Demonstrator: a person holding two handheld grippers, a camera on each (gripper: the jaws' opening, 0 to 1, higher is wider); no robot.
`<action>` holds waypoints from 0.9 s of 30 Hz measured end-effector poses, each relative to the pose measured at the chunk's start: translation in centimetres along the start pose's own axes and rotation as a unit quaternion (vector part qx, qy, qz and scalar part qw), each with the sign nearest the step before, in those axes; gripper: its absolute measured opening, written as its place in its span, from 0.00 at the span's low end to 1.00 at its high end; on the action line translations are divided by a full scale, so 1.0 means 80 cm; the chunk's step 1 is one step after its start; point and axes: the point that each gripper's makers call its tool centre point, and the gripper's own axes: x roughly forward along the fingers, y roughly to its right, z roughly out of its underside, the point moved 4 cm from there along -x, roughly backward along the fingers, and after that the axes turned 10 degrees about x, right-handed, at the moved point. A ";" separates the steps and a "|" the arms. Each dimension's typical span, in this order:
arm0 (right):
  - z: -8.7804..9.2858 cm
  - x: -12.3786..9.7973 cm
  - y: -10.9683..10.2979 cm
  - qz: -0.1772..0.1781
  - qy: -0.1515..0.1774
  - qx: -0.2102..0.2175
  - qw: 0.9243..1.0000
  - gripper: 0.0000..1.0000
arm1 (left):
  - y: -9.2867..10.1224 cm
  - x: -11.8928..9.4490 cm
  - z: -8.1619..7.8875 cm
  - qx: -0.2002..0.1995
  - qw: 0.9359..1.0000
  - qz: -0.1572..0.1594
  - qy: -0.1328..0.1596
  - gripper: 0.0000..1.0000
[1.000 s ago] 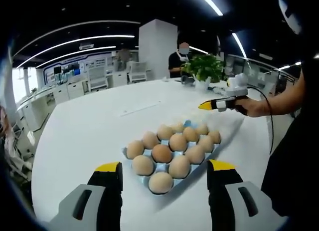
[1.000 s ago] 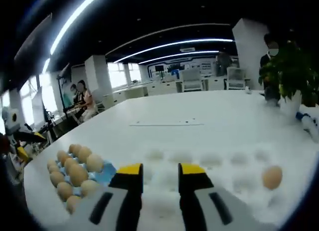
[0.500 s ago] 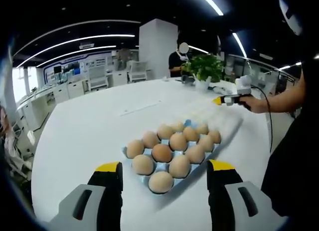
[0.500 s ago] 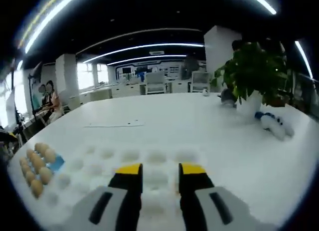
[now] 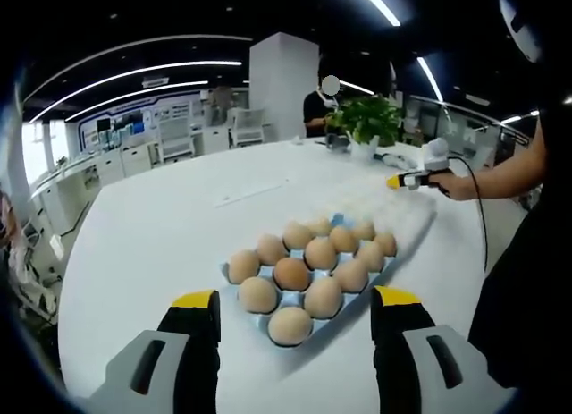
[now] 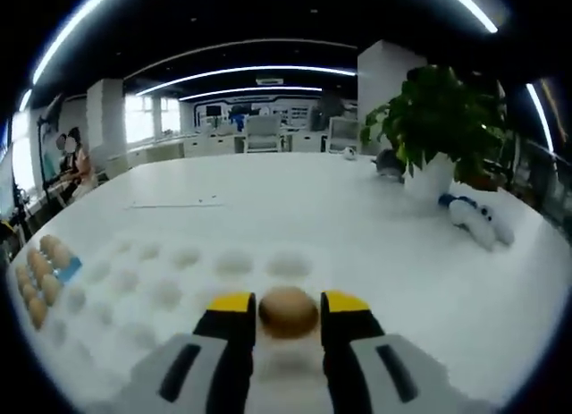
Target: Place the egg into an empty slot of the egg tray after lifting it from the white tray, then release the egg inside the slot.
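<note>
The blue egg tray lies just beyond my left gripper, whose jaws stand wide open and hold nothing. Several brown eggs fill the tray. Past it stretches the white tray, where a hand holds my right gripper low over its far end. In the right gripper view a brown egg rests on the white tray between the jaws of the right gripper. The jaws flank the egg closely, at the same gap as before. The egg tray sits far left.
A potted plant and a white-and-blue object stand on the round white table beyond the white tray. The holder's arm reaches in from the right. A person stands behind the plant; others sit at far left.
The right gripper has moved along the white tray until the egg stands between its jaws; the jaw gap looks unchanged. The left gripper and the egg tray have stayed put.
</note>
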 end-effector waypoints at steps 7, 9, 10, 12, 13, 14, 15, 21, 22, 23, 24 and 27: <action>-0.002 0.004 -0.002 -0.006 -0.006 -0.009 1.000 0.30 | -0.001 0.000 0.004 -0.010 1.000 -0.003 -0.012 0.77; -0.002 0.004 -0.002 -0.008 -0.007 -0.014 1.000 0.30 | 0.000 0.000 0.004 -0.011 1.000 -0.001 -0.012 0.78; -0.002 0.004 -0.002 -0.010 -0.007 -0.016 1.000 0.30 | 0.000 0.001 0.004 -0.012 1.000 0.000 -0.012 0.79; -0.002 0.005 -0.002 -0.013 -0.008 -0.019 1.000 0.30 | 0.000 0.002 0.004 -0.015 1.000 0.000 -0.013 0.81; -0.002 0.004 -0.004 -0.015 -0.009 -0.024 1.000 0.30 | 0.000 0.003 0.003 -0.015 1.000 0.000 -0.014 0.81; -0.002 0.004 -0.005 -0.018 -0.010 -0.026 0.999 0.30 | 0.000 0.003 0.003 -0.015 1.000 0.001 -0.014 0.81; -0.002 0.004 -0.005 -0.019 -0.010 -0.026 0.999 0.30 | 0.001 0.003 0.003 -0.015 1.000 0.002 -0.014 0.80; -0.002 0.002 -0.008 -0.022 -0.020 -0.017 0.999 0.25 | 0.001 0.006 0.002 -0.016 1.000 0.004 -0.013 0.80; -0.003 -0.001 -0.007 -0.016 -0.015 0.002 1.000 0.25 | 0.001 0.006 0.002 -0.017 1.000 0.005 -0.011 0.80; -0.003 -0.003 -0.006 -0.009 -0.015 0.011 1.000 0.25 | 0.002 0.005 0.002 -0.018 1.000 0.005 -0.011 0.79; -0.003 -0.006 -0.006 -0.009 -0.015 0.008 1.000 0.25 | 0.002 0.005 0.002 -0.018 1.000 0.005 -0.010 0.79; -0.003 -0.013 -0.003 -0.007 -0.012 0.016 1.000 0.25 | 0.001 0.004 0.004 -0.020 1.000 0.003 -0.010 0.79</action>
